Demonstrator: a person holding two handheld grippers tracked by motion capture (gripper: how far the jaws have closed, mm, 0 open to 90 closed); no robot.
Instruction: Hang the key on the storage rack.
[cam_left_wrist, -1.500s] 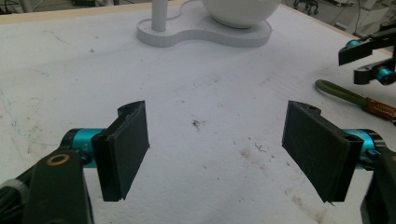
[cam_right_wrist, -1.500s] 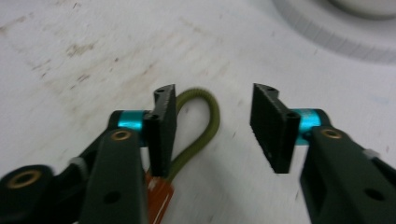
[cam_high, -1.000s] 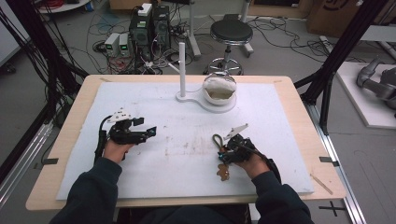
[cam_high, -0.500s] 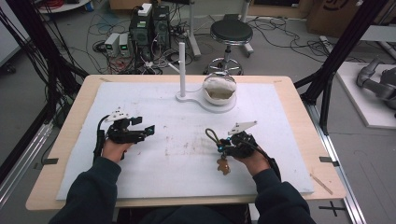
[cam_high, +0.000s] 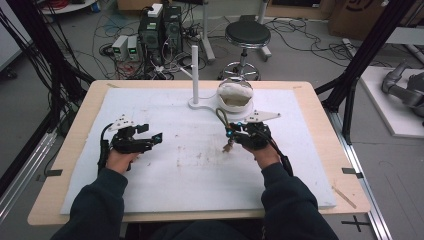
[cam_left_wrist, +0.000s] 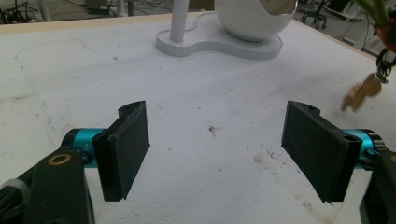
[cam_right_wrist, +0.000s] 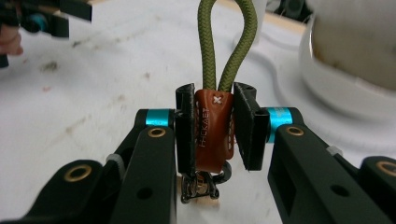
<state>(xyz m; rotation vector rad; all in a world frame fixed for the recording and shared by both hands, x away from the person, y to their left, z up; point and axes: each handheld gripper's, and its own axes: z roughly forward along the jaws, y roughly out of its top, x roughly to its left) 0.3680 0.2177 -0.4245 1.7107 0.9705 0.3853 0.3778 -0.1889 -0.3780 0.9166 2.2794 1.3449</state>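
A keychain has an olive cord loop (cam_right_wrist: 205, 42), a brown leather tab (cam_right_wrist: 212, 135) and a metal clasp below it. My right gripper (cam_right_wrist: 214, 126) is shut on the tab; its jaws have just been closing on it. Seen from the high view, the right gripper (cam_high: 232, 134) is raised over the mat in front of the bowl. The cord loop (cam_high: 220, 117) curls beside it and a key (cam_high: 228, 146) dangles under it. The left gripper (cam_high: 157, 137) rests at the mat's left. Its jaws stand wide open with nothing between them (cam_left_wrist: 217, 149). The hanging key (cam_left_wrist: 359, 93) shows at that view's right edge.
A white stand with an upright post (cam_high: 195, 70) and a round white bowl (cam_high: 235, 95) sits at the back middle of the white mat (cam_high: 175, 175). The mat covers a wooden table (cam_high: 345, 165). Black frame legs (cam_high: 350, 95), a stool and cables lie beyond.
The right gripper has risen off the mat and moved toward the bowl with the keychain in it, so the key now hangs free. The left gripper has stayed put.
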